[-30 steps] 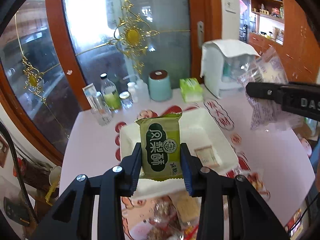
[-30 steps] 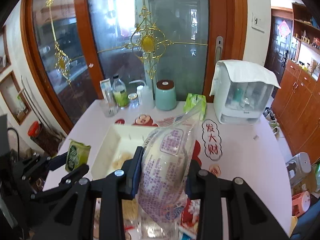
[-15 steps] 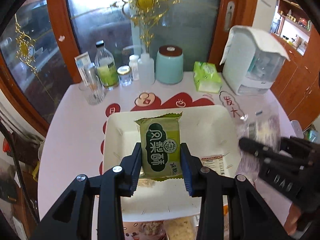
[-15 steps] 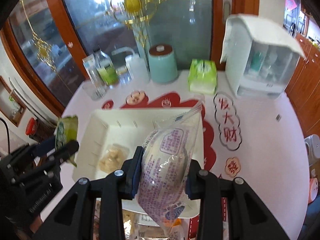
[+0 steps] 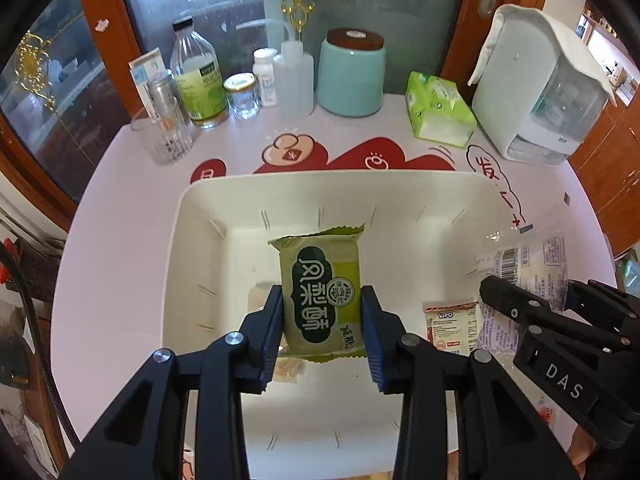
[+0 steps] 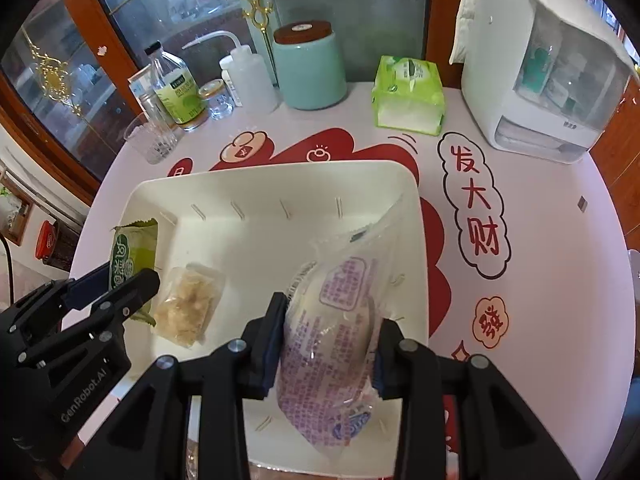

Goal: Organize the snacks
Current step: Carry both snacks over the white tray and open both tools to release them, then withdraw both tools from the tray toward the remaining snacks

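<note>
Two small packets already lie in the white plastic bin [image 5: 192,264] — my left gripper [image 5: 322,322] clamps a green pastry packet [image 5: 320,292] above it, my right gripper [image 6: 328,346] a clear purple-printed bag [image 6: 332,320], both unreleased.

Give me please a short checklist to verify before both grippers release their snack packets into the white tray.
1. Left gripper grips the green packet: ok, pads press both sides.
2. Right gripper grips the clear packet with purple print: ok; its jaws have just been opening a little, packet between them.
3. Both packets are above the white tray: ok.
4. Free floor under the green packet: not ok, a pale snack packet lies partly beneath.
5. The small red-and-white packet is clear of the right drop: cannot tell.
6. Grippers apart from each other: ok.
</note>
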{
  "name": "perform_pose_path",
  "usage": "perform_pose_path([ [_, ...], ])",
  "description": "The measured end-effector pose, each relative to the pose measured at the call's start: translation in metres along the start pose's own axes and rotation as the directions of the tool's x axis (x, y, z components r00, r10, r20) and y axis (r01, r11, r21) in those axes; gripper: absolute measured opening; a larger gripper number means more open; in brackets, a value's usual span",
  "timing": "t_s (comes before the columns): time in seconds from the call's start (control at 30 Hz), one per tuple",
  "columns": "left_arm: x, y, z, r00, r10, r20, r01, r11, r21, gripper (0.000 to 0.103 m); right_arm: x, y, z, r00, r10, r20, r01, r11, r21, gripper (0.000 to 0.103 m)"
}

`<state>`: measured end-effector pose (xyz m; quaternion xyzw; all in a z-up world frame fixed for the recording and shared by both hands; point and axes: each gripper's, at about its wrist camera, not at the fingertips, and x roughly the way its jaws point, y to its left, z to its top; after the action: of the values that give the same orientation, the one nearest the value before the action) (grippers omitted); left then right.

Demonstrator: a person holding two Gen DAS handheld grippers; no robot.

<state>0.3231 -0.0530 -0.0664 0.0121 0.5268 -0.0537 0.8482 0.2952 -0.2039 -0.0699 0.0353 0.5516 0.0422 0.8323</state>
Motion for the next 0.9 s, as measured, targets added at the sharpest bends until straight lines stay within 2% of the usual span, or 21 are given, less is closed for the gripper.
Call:
perform_pose_path([
  [0.07,0.005,-0.002,0.0,1.0,-0.003,-0.009,0.003,1.0,0.01,0.056,0.005,0.0,0.002,1.0,-0.002,-0.01,0.002,1.0,0.01,0.038],
  [0.1,0.006,-0.002,0.0,1.0,-0.01,-0.009,0.01,1.0,0.012,0.077,0.007,0.0,0.003,1.0,0.004,-0.013,-0.003,1.0,0.015,0.038],
  [0.13,0.005,-0.002,0.0,1.0,0.005,-0.001,-0.005,1.0,0.007,0.084,0.008,-0.001,0.003,1.0,0.016,-0.016,-0.015,1.0,0.02,0.039],
  [0.2,0.005,0.001,-0.001,1.0,0.01,0.008,-0.01,1.0,-0.002,0.088,0.009,-0.002,0.004,1.0,0.016,-0.013,-0.016,0.999,0.031,0.041],
  [0.33,0.008,0.007,-0.003,1.0,-0.02,-0.013,0.02,0.999,-0.028,0.089,0.005,-0.005,0.004,1.0,0.024,0.017,-0.025,0.999,0.044,0.045],
  [0.53,0.003,0.004,-0.009,1.0,0.003,0.007,-0.003,1.0,0.001,0.089,-0.009,-0.003,0.0,0.993,0.003,0.119,-0.007,1.0,0.029,0.045],
  [0.73,-0.007,0.003,-0.017,0.999,0.032,0.033,-0.033,0.999,0.018,0.089,-0.015,0.0,-0.003,0.991,-0.02,0.129,0.021,1.0,-0.007,0.045],
  [0.9,-0.016,0.002,-0.023,0.998,0.032,0.047,-0.033,0.999,0.023,0.089,-0.02,0.005,-0.012,0.994,0.003,0.111,0.002,0.999,-0.045,0.045],
])
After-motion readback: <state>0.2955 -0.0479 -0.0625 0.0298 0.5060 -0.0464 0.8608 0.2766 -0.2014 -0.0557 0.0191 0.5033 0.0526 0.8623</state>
